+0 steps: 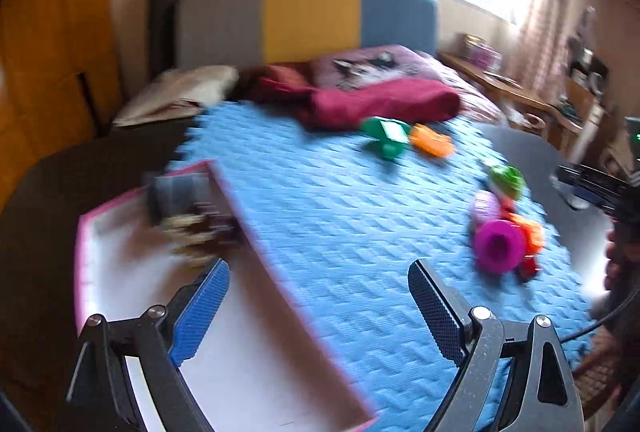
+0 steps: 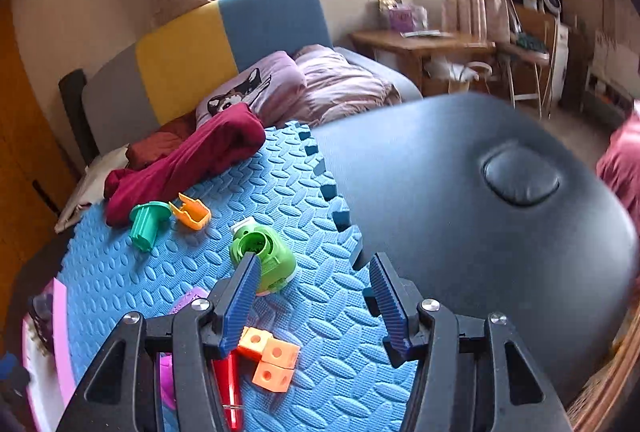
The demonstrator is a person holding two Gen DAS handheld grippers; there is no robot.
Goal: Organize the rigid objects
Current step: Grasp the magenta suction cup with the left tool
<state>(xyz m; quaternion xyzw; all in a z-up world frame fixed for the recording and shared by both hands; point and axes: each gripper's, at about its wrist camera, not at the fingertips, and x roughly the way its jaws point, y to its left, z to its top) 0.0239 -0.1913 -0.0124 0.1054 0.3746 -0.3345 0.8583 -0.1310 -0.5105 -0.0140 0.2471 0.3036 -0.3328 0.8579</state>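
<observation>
Plastic toys lie scattered on a blue foam mat point(image 2: 320, 312). Near its far edge are a dark green spool point(image 2: 146, 222) point(image 1: 386, 136) and an orange clip point(image 2: 190, 212) point(image 1: 432, 140). A light green toy point(image 2: 266, 252) point(image 1: 506, 180) lies just beyond my right gripper's left finger. Orange cubes point(image 2: 272, 356), a red stick point(image 2: 230, 388) and a magenta ring point(image 1: 498, 246) sit close together. My right gripper point(image 2: 315, 264) is open over the mat and holds nothing. My left gripper point(image 1: 318, 272) is open wide over the edge of a pink-rimmed white box point(image 1: 120, 272) and holds nothing.
The box holds a few dark, blurred objects point(image 1: 192, 208) at its far end. A maroon cloth point(image 2: 184, 160) lies on the mat's far side, with pillows and a headboard behind. A black padded surface point(image 2: 460, 212) borders the mat on the right.
</observation>
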